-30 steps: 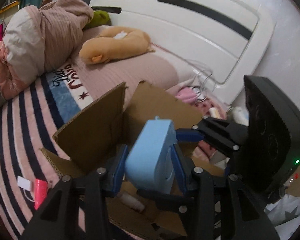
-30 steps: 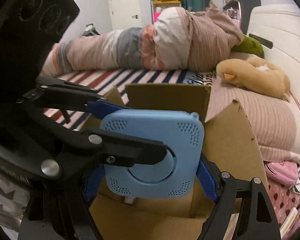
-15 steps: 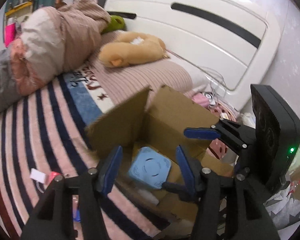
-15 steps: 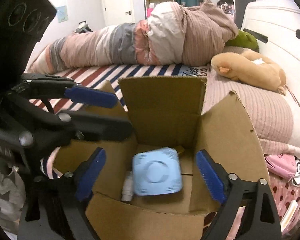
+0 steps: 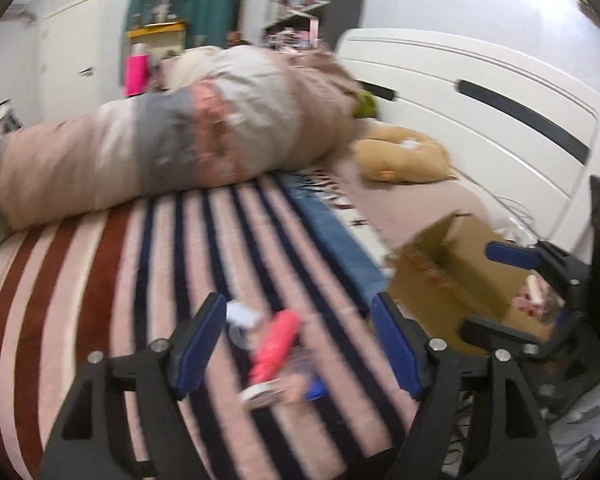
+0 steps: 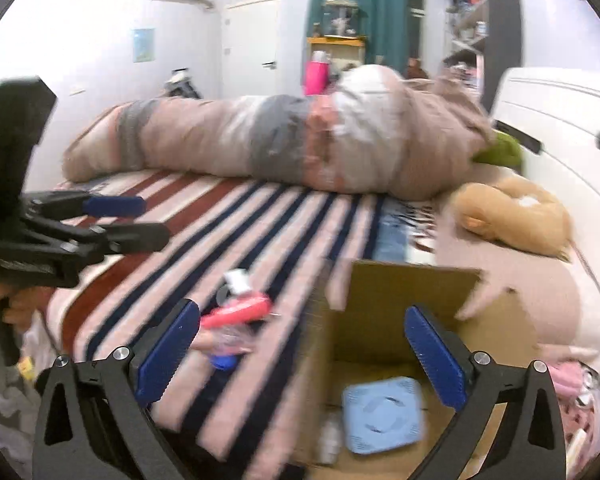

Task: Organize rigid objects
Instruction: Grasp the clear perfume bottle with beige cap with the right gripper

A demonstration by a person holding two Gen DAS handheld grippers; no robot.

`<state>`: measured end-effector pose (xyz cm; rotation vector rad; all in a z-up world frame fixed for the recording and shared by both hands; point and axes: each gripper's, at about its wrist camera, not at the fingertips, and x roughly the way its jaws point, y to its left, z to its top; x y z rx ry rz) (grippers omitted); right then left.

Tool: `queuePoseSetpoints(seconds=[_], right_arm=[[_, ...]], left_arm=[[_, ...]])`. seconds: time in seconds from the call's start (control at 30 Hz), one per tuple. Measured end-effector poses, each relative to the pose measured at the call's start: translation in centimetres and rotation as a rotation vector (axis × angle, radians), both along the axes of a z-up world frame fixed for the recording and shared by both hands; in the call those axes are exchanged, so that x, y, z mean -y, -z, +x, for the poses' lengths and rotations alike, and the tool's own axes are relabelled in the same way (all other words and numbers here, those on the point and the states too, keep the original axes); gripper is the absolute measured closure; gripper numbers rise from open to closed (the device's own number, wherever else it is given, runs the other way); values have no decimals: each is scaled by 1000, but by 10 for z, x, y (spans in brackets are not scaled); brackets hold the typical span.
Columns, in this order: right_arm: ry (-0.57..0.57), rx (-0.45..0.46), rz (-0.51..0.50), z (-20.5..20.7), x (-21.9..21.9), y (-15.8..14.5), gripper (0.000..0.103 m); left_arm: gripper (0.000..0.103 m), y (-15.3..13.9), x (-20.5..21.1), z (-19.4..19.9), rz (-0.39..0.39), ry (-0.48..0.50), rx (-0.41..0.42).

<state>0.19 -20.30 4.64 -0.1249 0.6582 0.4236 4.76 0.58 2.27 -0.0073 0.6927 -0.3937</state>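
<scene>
Left wrist view: left gripper point(image 5: 296, 344) fingers apart, empty; pink tube point(image 5: 275, 345) near cardboard box point(image 5: 452, 280) judged light, stiff, to be gripped mid-body.

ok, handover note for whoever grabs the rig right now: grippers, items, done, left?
Left gripper: open, empty, aimed at the loose items on the striped bedspread.
Right gripper: open, empty, over the cardboard box.
Done: blue square device lies in the box, beside a small white item, too blurred to identify.
Left: red tube-like object, white tag and a blue-capped clear piece on the bedspread.
</scene>
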Motion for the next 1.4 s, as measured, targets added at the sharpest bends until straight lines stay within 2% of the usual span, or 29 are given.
queuePoseSetpoints(seconds=[0.1,0.2,0.33,0.4,0.47,0.53,0.63,0.67,0.73,0.77,0.83,0.93,1.07,1.1,1.2,1.27,1.3,1.4], right_arm=[[-103,-93,19,9,-34,11,0],[-128,-166,12,21,-61,34,0],[-21,-47,-179,22,-91,57,0],[-5,-8,-214,19,-98,61,0],[-19,15,-202,21,-104,62,1],[-43,-1,-170,26,-110,64,1],[-26,-105,-119,42,-113,79,2],[-8,-143,-104,50,-111,86,4],[40,-212,-85,62,-104,103,11],[63,-248,-69,68,-98,111,13],[87,-321,-14,79,-86,125,24],[88,-391,33,91,-76,137,28],[50,-498,90,102,-75,150,33],[49,-514,97,104,-76,153,38],[64,-521,140,105,-70,156,53],[66,-487,106,99,-69,153,61],[65,-467,76,95,-70,151,66],[62,-430,11,86,-68,148,73]], left_arm=[[28,25,-31,3,-19,-42,-18],[28,57,-56,9,-55,-66,-49],[28,100,-72,17,-110,-50,-77],[28,120,-77,21,-143,-22,-107],[28,132,-75,24,-139,-8,-142],[28,142,-71,25,-124,13,-156],[30,150,-69,34,-152,23,-189],[33,154,-68,36,-167,35,-205],[48,161,-63,38,-175,59,-233],[51,164,-61,38,-176,66,-246],[54,166,-60,40,-192,63,-252],[64,168,-62,43,-262,85,-273],[67,171,-60,43,-295,129,-306],[67,172,-58,42,-288,142,-315],[67,177,-49,40,-258,160,-328],[72,181,-44,41,-244,149,-331],[81,183,-42,42,-242,145,-333],[86,186,-44,45,-273,129,-334]])
